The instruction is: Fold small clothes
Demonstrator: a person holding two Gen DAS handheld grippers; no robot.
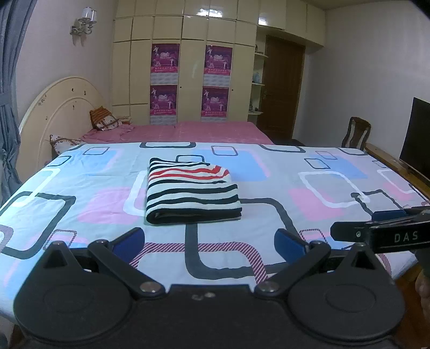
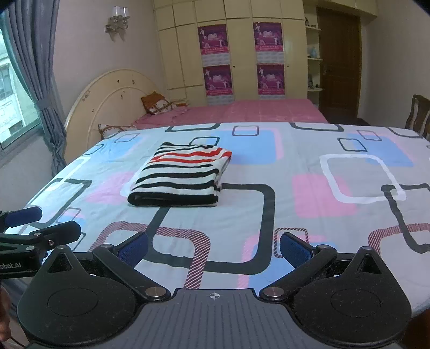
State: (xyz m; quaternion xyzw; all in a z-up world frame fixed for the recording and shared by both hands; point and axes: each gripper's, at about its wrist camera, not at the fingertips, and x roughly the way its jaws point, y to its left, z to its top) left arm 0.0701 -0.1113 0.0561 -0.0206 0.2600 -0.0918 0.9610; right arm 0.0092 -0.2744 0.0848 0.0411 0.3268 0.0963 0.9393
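One folded striped garment (image 1: 192,190) lies on the patterned sheet (image 1: 268,193), a little left of the middle and well ahead of both grippers. Its stripes are black and white, with a few red bands toward the far end; the thick folded edge faces the cameras.

Two grippers show. The left gripper (image 1: 209,241) hovers low over the near edge of the sheet with its jaws spread wide, nothing between the two blue pads (image 1: 129,241). The right gripper (image 2: 213,248) hangs just beside it, jaws likewise spread and holding nothing. Each gripper appears side-on at the edge of the other's view, and neither touches the garment.

Beyond the sheet lies one bed (image 1: 193,131) with a pink cover, one cream rounded headboard (image 1: 61,112) and two pillows (image 1: 103,120) near it. Four magenta posters (image 1: 164,57) hang on the cream wardrobe (image 1: 193,29), two above two. One wall lamp (image 1: 84,22) sits on the left wall, one brown door (image 1: 282,88) stands to the right of the wardrobe, and one wooden chair (image 1: 356,131) stands past the sheet's far right corner. Grey curtains (image 2: 45,67) frame one window (image 2: 13,107).
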